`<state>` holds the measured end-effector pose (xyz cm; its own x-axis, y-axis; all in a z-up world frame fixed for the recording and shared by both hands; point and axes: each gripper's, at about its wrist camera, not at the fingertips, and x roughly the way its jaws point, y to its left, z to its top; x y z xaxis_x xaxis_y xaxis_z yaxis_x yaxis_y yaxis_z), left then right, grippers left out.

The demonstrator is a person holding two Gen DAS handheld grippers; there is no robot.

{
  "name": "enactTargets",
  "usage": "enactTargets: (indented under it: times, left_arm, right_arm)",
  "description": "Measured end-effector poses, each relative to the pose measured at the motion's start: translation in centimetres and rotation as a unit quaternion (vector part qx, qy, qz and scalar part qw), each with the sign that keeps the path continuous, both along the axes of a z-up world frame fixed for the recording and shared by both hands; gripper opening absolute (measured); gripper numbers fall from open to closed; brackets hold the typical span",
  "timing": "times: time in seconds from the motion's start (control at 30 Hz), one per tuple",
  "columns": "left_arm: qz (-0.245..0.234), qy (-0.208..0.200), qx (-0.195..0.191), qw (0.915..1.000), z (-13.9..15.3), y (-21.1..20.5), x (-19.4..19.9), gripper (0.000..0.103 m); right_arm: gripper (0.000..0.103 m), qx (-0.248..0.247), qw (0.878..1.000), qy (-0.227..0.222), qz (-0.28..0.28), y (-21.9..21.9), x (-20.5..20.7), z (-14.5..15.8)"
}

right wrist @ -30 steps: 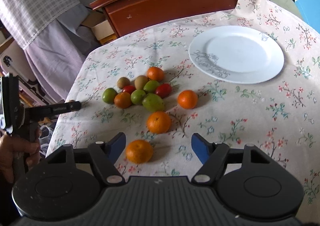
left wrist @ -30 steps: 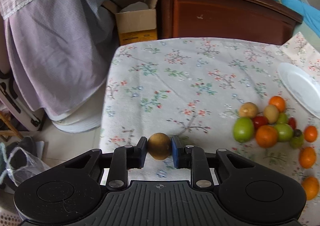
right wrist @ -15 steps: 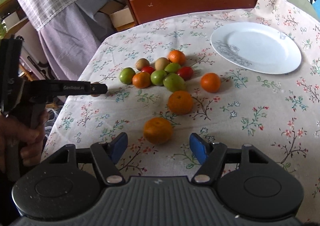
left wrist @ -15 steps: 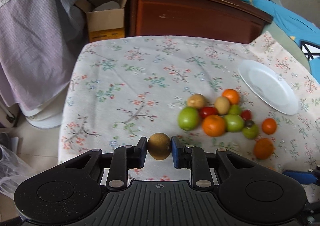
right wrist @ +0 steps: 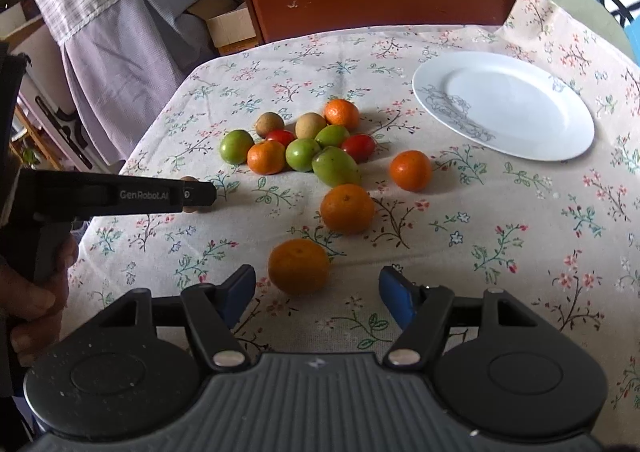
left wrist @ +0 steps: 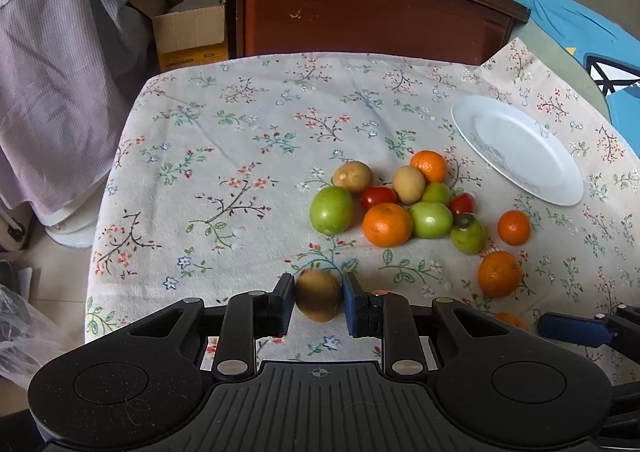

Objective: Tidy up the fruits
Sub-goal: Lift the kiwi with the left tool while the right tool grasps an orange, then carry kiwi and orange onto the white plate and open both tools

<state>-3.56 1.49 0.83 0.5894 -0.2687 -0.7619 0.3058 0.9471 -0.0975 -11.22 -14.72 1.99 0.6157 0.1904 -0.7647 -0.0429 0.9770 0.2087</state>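
gripping a small brown fruit (left wrist: 318, 300) between its pads, the left gripper (left wrist: 317, 304) is clamped tight on it and holding it above the near edge of the flowered tablecloth (left wrist: 240, 156). over on the other side, the right gripper (right wrist: 318, 294) is closing its jaws, and the nearest orange (right wrist: 298, 266) is sitting just ahead of the gap, with neither blue pad touching it yet. beyond that orange, two more oranges (right wrist: 347, 208) are lying loose on the cloth, apart from each other. further back, the main cluster (right wrist: 296, 144) is bunching together: green fruits, red ones, two brownish ones and a couple of oranges, mostly touching. the white plate (right wrist: 520, 92) is sitting off to the right of the pile with nothing on it. a person's hand (right wrist: 36, 292) is showing at the left edge of the right wrist view, wrapping the left gripper's handle. a wooden cabinet (left wrist: 372, 12) and a cardboard box (left wrist: 188, 28) are standing behind the table.
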Motion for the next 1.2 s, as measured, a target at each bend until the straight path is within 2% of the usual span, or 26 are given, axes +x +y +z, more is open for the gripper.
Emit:
enactTargets:
  times: [0.17, 0.3, 0.43, 0.67, 0.97, 1.1, 1.2]
  left_arm:
    - [-0.005, -0.011, 0.011, 0.9999, 0.8, -0.9, -0.7, 0.023]
    - [-0.004, -0.015, 0.01, 0.9998, 1.3, -1.5, -1.2, 0.023]
    - [-0.007, -0.025, 0.0, 0.9997, 2.2, -1.9, -1.8, 0.023]
    - [-0.008, -0.042, -0.025, 0.9988, 4.1, -1.6, -3.5, 0.023]
    - [-0.002, -0.048, -0.033, 0.9983, 6.0, -1.2, -5.3, 0.023]
    - [-0.005, -0.05, -0.049, 0.9975, 7.7, -2.0, -5.4, 0.023]
    - [-0.019, -0.069, -0.057, 0.9958, 9.7, -3.3, -5.4, 0.023]
  right_arm:
    - [0.033, 0.01, 1.0, 0.001, 0.016, 0.2, 0.2, 0.0]
    - [0.033, 0.008, 1.0, -0.003, 0.018, 0.4, 0.2, 0.2]
    - [0.033, 0.033, 0.999, -0.001, 0.001, -0.5, 0.4, 0.8]
    - [0.033, 0.042, 0.998, -0.027, -0.031, -2.4, 0.3, 3.2]
    - [0.033, 0.062, 0.995, -0.047, -0.065, -4.8, 0.0, 5.8]
    - [0.033, 0.075, 0.993, -0.053, -0.073, -5.9, 0.3, 7.0]
    - [0.033, 0.078, 0.992, -0.062, -0.079, -7.1, 0.5, 8.0]
